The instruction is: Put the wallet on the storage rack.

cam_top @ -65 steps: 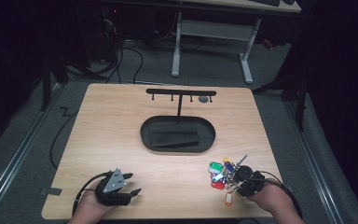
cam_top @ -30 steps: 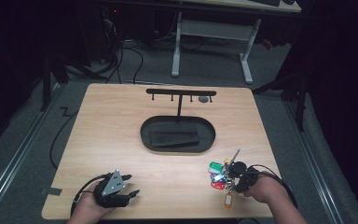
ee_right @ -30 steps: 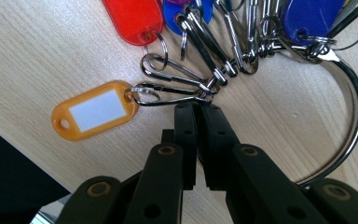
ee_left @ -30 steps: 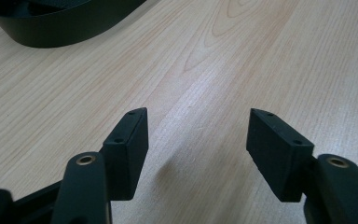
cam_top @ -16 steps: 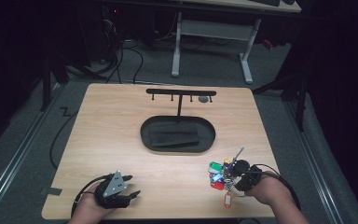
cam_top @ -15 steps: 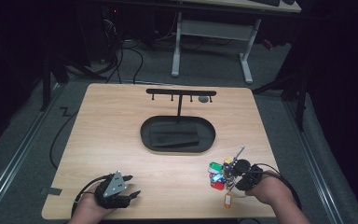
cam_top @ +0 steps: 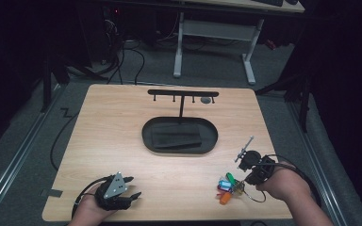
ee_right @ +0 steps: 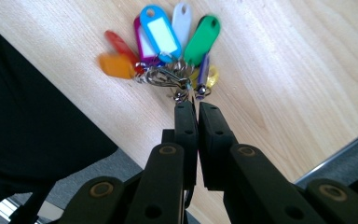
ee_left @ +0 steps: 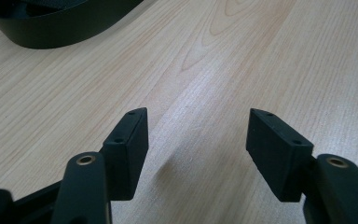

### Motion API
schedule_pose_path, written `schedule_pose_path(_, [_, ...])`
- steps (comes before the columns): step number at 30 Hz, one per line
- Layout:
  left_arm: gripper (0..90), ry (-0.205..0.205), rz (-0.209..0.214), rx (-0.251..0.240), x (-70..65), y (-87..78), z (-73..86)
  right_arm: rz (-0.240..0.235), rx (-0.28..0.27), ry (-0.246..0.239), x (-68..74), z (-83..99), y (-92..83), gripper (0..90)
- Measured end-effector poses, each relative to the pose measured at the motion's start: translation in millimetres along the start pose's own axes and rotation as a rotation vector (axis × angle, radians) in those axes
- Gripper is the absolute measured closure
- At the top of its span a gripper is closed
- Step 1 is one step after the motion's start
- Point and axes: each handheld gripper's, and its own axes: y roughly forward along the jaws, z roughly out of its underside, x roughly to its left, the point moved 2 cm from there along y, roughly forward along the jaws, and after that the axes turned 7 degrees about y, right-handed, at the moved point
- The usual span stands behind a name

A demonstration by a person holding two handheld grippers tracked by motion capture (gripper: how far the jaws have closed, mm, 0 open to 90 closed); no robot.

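A bunch of coloured key tags (cam_top: 226,183) on a metal ring (ee_right: 162,77) lies near the table's front right edge. My right gripper (cam_top: 240,184) is shut on the ring's clasp, its jaws (ee_right: 192,105) pressed together over it. The tags fan out below the jaws towards the wood, and I cannot tell whether they hang free of it. My left gripper (cam_top: 133,187) rests at the front left, open, with only bare wood between its jaws (ee_left: 198,130).
A black oval tray (cam_top: 146,136) sits mid-table, with its near wall (ee_left: 51,32) ahead of the left gripper. Behind it stands a black T-shaped rack (cam_top: 183,92) with small hooks. The table's front edge and the person's dark clothing (ee_right: 28,130) are close to the right gripper.
The right hand has risen with the ring held, drawing the tags together beneath the jaws. The left gripper has stayed in place.
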Motion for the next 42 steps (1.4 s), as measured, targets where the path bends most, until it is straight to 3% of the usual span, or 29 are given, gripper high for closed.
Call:
schedule_pose_path(5, [39.5,0.002,0.001,-0.001,0.3,0.2,-0.2,0.019,0.011,-0.004,-0.1,-3.8,-10.5,87.6])
schedule_pose_path(11, [39.5,0.001,0.000,-0.001,0.7,0.3,0.4,0.014,0.047,-0.008,1.5,-6.3,2.0,87.6])
schedule_pose_path(17, [39.5,0.002,0.003,0.005,0.6,0.6,0.6,0.018,0.053,-0.017,2.3,-9.7,1.6,87.7])
schedule_pose_path(23, [39.5,0.002,0.002,0.007,0.5,0.6,0.8,-0.015,0.024,-0.005,-0.9,-14.8,-19.8,87.7])
schedule_pose_path(32, [39.5,-0.011,0.001,0.003,2.6,0.0,2.8,-0.011,-0.010,0.006,-5.9,-31.5,-70.0,87.7])
schedule_pose_path(42, [39.5,-0.018,0.000,0.004,4.4,-1.3,4.4,0.007,-0.008,0.012,-9.2,-55.3,-84.2,87.7])
